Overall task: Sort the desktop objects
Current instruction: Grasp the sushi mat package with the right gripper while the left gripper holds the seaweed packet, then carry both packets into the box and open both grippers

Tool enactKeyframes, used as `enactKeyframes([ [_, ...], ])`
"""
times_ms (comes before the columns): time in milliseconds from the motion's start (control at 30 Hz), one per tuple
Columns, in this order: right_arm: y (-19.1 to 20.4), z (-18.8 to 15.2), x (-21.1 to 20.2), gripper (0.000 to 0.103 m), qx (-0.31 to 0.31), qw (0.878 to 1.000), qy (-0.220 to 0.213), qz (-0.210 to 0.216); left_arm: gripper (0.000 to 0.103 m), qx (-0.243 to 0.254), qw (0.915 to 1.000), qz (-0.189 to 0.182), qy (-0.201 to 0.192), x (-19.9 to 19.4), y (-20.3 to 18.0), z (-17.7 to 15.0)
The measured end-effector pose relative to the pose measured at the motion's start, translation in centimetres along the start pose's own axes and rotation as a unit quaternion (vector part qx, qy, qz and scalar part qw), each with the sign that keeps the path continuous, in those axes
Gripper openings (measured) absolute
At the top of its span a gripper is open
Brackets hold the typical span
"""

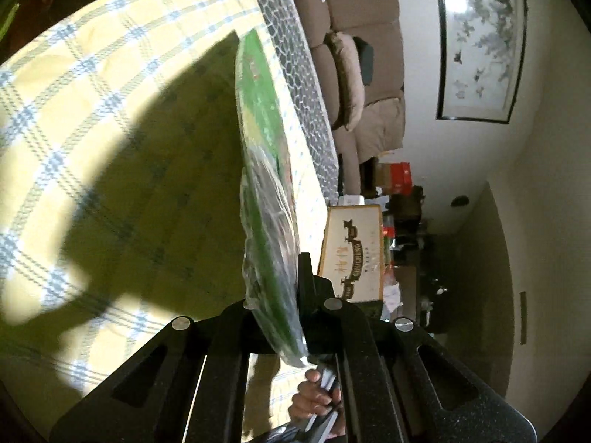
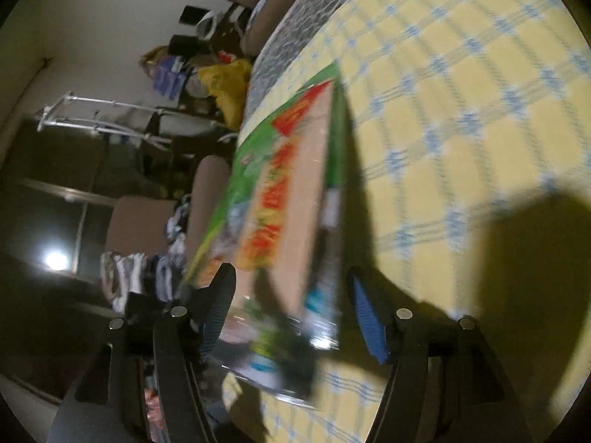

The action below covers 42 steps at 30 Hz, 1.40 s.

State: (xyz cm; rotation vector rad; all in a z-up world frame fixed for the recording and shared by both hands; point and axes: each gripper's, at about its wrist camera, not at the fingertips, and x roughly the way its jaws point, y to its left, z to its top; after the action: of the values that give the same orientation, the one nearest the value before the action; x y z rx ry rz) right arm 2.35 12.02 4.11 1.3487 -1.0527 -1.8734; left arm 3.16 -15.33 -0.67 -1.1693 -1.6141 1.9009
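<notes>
The left gripper (image 1: 275, 317) is squeezed tight on the near edge of a flat green book (image 1: 266, 170) wrapped in shiny plastic, and the book sticks straight out ahead of it, up off the checked tablecloth (image 1: 92, 118). The right gripper (image 2: 291, 310) has its fingers spread wide with the book (image 2: 280, 184) between them; it looks thin, light and stiff, but the wrap looks slippery, so a firm pinch near the edge seems best.
</notes>
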Motion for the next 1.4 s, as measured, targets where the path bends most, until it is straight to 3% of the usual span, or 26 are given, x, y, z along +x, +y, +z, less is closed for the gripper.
enactKeyframes([
  [33,0.0,0.1,0.1,0.055,-0.003,1.0,0.001,-0.003,0.003,0.002,1.0,0.006,0.002,-0.1,0.1,-0.1],
  [100,0.6,0.4,0.3,0.029,-0.017,1.0,0.003,-0.012,0.002,0.008,0.9999,0.015,0.001,-0.2,0.2,-0.3],
  [133,0.9,0.4,0.2,0.023,-0.026,1.0,0.002,-0.011,0.002,0.014,0.9997,0.021,-0.001,-0.3,0.1,-0.4],
  [367,4.6,0.5,-1.6,0.02,-0.118,0.991,-0.014,-0.061,0.004,0.081,0.9948,0.062,0.001,-0.5,-2.6,-1.8],
  [700,9.2,1.4,-7.3,0.021,-0.189,0.977,-0.056,-0.08,0.006,0.161,0.9862,0.037,0.016,0.4,-9.9,-4.1],
  [967,10.9,3.1,-16.4,0.021,-0.215,0.967,-0.112,-0.082,0.006,0.224,0.974,0.0,0.036,3.4,-17.8,-7.3],
  [1400,8.6,6.2,-31.8,0.021,-0.204,0.951,-0.203,-0.113,0.007,0.289,0.9515,-0.047,0.093,14.2,-28.6,-13.1],
])
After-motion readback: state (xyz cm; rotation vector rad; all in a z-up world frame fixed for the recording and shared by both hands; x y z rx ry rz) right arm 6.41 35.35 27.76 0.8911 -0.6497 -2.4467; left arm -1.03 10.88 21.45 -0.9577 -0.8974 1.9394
